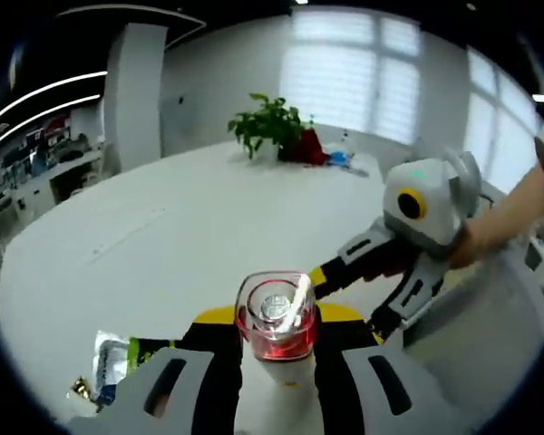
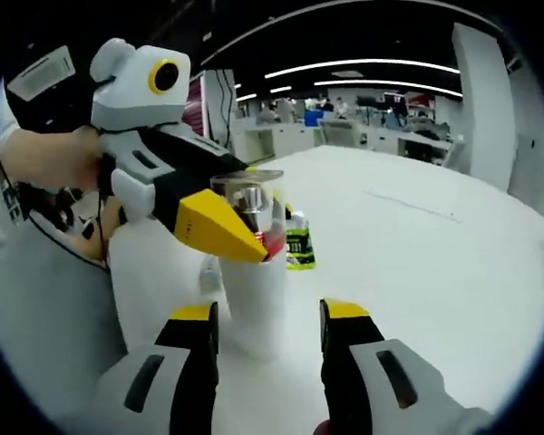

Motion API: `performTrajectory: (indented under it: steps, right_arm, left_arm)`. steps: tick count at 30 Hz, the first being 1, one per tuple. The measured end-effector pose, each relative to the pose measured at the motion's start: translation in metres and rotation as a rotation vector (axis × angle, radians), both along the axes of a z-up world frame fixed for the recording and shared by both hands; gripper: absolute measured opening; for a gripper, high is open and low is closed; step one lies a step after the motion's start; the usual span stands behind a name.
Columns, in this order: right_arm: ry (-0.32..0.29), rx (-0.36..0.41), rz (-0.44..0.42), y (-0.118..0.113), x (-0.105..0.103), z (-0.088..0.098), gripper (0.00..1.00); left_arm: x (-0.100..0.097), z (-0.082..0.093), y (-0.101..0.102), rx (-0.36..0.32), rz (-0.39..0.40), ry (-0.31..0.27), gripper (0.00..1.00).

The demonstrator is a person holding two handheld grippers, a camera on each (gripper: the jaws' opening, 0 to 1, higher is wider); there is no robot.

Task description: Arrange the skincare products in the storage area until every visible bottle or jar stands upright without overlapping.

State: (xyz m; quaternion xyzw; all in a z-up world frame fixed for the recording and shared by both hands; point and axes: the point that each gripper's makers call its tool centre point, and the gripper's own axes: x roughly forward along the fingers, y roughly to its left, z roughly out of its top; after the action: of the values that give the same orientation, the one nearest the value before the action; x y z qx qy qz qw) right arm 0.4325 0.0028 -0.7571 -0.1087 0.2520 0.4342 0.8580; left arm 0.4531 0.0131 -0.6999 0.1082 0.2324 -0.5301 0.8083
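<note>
Two tools are working over one white counter point(image 1: 163, 217). The left tool point(image 1: 276, 385) is closing its jaws on a white bottle point(image 1: 274, 362) with a clear cap and a red band, gripping it just under the cap; in the right gripper view the same bottle point(image 2: 252, 290) is standing upright on the counter, with the left tool point(image 2: 222, 222) reaching in from the left and pinching its neck. The right tool point(image 2: 268, 349) is hovering in front of the bottle with its jaws apart and nothing between them; in the left gripper view it point(image 1: 381, 290) is coming in from the right, just beside the bottle.

Behind the bottle, a small green packet point(image 2: 299, 246) is sitting on the counter, and it is showing as a crumpled sachet point(image 1: 118, 358) near the left jaw. Whether it is standing or leaning is hard to tell. A potted plant point(image 1: 270, 125) is sitting at the far edge.

As a judgement, the task is partly done: this bottle is upright and not overlapping anything, but it is not yet released, and the packet may need setting straight.
</note>
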Motion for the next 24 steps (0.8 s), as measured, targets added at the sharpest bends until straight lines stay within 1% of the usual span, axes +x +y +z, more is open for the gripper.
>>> performTrajectory:
  steps: [1, 2, 3, 6, 7, 10, 12, 14, 17, 18, 20, 24]
  right_arm:
    - [-0.012, -0.021, 0.022, -0.001, 0.002, -0.002, 0.45]
    - [-0.015, -0.056, 0.062, -0.002, 0.001, -0.007, 0.45]
    - [-0.013, -0.074, 0.088, -0.001, 0.002, -0.010, 0.46]
    - [-0.026, -0.090, 0.159, 0.006, 0.003, -0.013, 0.48]
    - [-0.024, -0.093, 0.176, 0.009, 0.003, -0.014, 0.49]
    - [-0.034, -0.115, 0.230, 0.017, 0.006, -0.017, 0.50]
    - [-0.031, -0.114, 0.251, 0.021, 0.007, -0.017, 0.49]
    - [-0.008, -0.086, 0.270, 0.028, 0.007, -0.018, 0.50]
    - [-0.007, -0.077, 0.286, 0.033, 0.012, -0.022, 0.50]
    - [-0.006, -0.084, 0.292, 0.034, 0.012, -0.025, 0.49]
    - [-0.017, -0.105, 0.292, 0.033, 0.012, -0.028, 0.43]
    - [-0.041, -0.137, 0.355, 0.035, 0.007, -0.031, 0.31]
  left_arm:
    - [0.000, 0.000, 0.000, 0.004, -0.010, -0.008, 0.25]
    - [-0.002, 0.000, -0.002, 0.006, -0.022, -0.008, 0.25]
    - [-0.004, 0.000, -0.003, 0.008, -0.046, -0.004, 0.25]
    - [-0.008, -0.001, -0.005, 0.010, -0.100, -0.013, 0.25]
    - [-0.010, 0.000, -0.005, 0.014, -0.128, -0.034, 0.25]
    - [-0.011, -0.001, -0.005, 0.013, -0.144, -0.038, 0.25]
    - [-0.011, -0.002, -0.004, 0.012, -0.162, -0.046, 0.25]
    - [-0.010, -0.004, -0.003, 0.007, -0.173, -0.050, 0.25]
    - [-0.010, -0.002, -0.004, -0.006, -0.184, -0.060, 0.25]
    - [-0.011, -0.001, -0.005, -0.012, -0.192, -0.067, 0.25]
    - [-0.009, -0.002, -0.004, -0.021, -0.196, -0.071, 0.25]
    - [-0.010, -0.003, -0.003, -0.035, -0.220, -0.074, 0.24]
